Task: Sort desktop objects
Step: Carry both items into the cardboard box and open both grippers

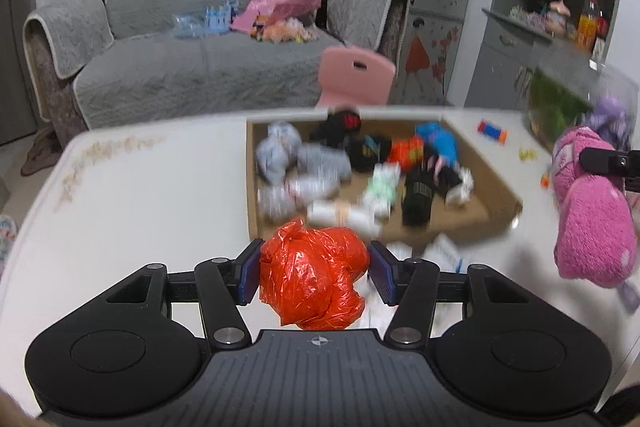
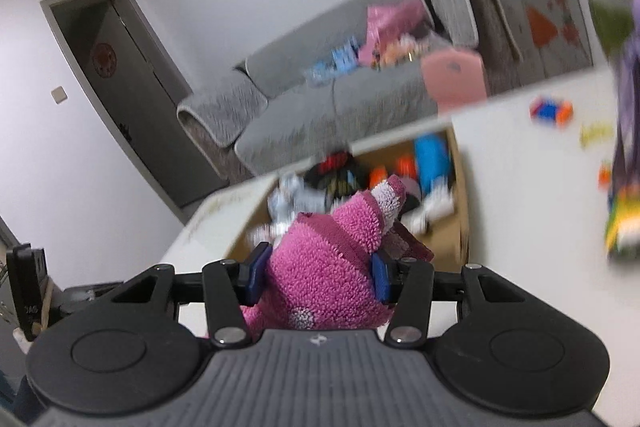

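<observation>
Left gripper (image 1: 315, 273): fingers (image 1: 249, 273) clamped on a crumpled orange plastic bag (image 1: 314, 275), held above the white surface (image 1: 152, 195) just at the near edge of the cardboard box (image 1: 452, 223). Right gripper (image 2: 316, 277): fingers (image 2: 256, 273) clamped on a pink fluffy slipper (image 2: 328, 271), held to the right of the box. Box contents: rolled socks (image 1: 320, 163) in grey, black, orange and blue; small toy (image 1: 493, 131) lies on the surface beyond the box's far right corner.

Left gripper (image 1: 315, 273), right gripper (image 2: 317, 277): black linkage arms; silver pivot screws; blue pads; ribbed grey body
</observation>
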Tool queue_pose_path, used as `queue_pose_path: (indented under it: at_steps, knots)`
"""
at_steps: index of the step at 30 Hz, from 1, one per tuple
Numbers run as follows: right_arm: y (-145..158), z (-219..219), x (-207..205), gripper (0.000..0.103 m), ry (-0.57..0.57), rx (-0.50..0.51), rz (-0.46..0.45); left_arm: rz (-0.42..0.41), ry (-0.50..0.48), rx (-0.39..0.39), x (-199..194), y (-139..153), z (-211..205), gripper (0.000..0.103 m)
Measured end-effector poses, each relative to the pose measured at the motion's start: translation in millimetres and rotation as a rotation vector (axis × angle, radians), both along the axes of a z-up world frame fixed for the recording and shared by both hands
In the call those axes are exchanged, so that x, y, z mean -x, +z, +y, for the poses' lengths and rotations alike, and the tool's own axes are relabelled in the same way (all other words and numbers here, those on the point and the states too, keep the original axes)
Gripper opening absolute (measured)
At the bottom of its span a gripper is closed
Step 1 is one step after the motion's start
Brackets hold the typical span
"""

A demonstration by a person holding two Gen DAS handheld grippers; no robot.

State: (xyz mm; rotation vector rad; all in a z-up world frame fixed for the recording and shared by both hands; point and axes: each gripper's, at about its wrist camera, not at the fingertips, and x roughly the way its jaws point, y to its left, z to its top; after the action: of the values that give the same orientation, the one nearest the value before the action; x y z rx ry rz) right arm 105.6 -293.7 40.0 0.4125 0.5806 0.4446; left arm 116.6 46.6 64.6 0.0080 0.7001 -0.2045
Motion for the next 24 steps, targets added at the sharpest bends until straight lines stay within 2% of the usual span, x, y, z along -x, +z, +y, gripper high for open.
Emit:
queue_pose_path:
  at_steps: [6, 9, 15, 18, 24]
  knots:
    - [41.3, -0.5, -53.2, 0.046, 0.0, 0.027, -0.058, -0.001, 0.01, 0.069, -55.5, 35.0, -3.9, 0.061]
    - [49.1, 7.6, -86.6, 0.046, 0.01, 0.042, -0.054, -0.001, 0.021, 0.013, -88.7, 36.3, -20.2, 0.061]
    - [35.6, 33.9, -144.9, 0.046, 0.033, 0.127, -0.016, 0.071, 0.0, -0.021, -153.6, 5.8, -43.2, 0.061]
    - [18.9, 44.4, -167.7, 0.047, 0.04, 0.167, 0.02, 0.1, -0.007, -0.06, -179.1, -16.0, -51.0, 0.061]
    - [-14.8, 61.5, -201.2, 0.047, 0.038, 0.247, 0.073, 0.184, -0.005, -0.084, -215.7, -62.0, -54.2, 0.061]
